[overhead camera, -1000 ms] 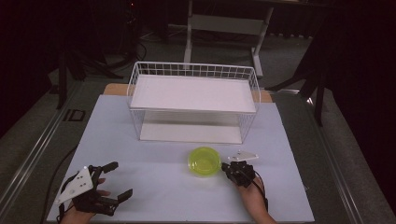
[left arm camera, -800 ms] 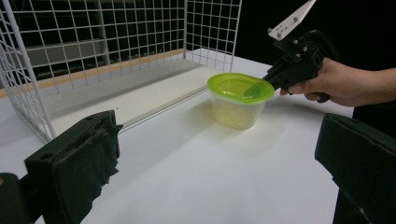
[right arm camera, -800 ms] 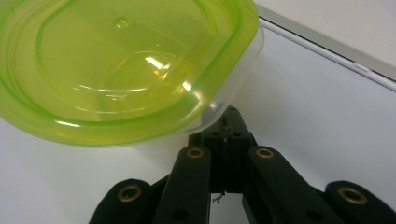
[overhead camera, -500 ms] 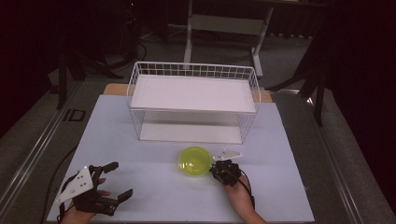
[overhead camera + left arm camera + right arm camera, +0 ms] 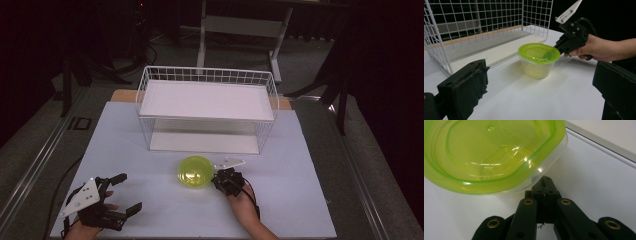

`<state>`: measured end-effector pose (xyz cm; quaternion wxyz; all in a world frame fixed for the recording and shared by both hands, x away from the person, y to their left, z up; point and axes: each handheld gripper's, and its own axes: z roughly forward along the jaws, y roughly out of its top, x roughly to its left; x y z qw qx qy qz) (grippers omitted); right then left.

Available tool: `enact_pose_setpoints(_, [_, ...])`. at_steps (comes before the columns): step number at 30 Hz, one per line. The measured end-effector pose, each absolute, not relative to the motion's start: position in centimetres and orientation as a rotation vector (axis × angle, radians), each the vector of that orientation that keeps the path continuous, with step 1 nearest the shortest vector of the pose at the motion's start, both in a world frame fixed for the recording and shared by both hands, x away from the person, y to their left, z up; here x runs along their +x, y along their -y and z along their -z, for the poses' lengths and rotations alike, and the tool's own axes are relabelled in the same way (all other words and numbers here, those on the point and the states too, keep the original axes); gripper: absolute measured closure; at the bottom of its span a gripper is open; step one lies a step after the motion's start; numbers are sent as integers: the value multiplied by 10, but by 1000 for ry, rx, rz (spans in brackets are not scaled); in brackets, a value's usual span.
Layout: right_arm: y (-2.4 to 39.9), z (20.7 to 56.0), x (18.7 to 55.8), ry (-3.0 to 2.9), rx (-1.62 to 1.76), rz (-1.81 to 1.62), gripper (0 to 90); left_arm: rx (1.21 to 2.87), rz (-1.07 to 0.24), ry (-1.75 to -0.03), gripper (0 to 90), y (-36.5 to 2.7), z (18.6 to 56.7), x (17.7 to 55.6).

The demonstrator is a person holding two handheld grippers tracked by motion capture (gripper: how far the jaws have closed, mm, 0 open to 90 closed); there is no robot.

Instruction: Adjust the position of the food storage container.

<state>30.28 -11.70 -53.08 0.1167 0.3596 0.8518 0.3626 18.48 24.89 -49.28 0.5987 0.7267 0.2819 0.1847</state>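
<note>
The left gripper (image 5: 122,194) is waiting at the table's (image 5: 300,200) near edge, its jaws standing wide with nothing between them; the right gripper (image 5: 545,185), jaws pressed together on nothing, is nudging its tips against the side of the lidded green tub (image 5: 195,171), which is sitting mid-table before the wire basket (image 5: 207,107); pushing high near the lid could be tipping the light tub over, or sliding it crooked against the basket.

No text, label, brand, number or sign could be read anywhere: the container's green lid (image 5: 538,52) was plain, as was the wire basket (image 5: 207,107) behind it.
</note>
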Motion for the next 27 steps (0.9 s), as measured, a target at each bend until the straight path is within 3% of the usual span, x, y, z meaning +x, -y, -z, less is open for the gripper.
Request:
enact_pose_setpoints(10, [98,534,307,-2522,1032,-1077,900,1686,-425,-651,8,-251,493,185])
enact_pose_setpoints(19, [111,529,305,-2480,1032,-1066,893,1682,-409,-650,8,-250,494,186])
enact_pose_setpoints(27, [137,511,291,-2449,974,-1086,724,1686,-397,-637,8,-245,494,186])
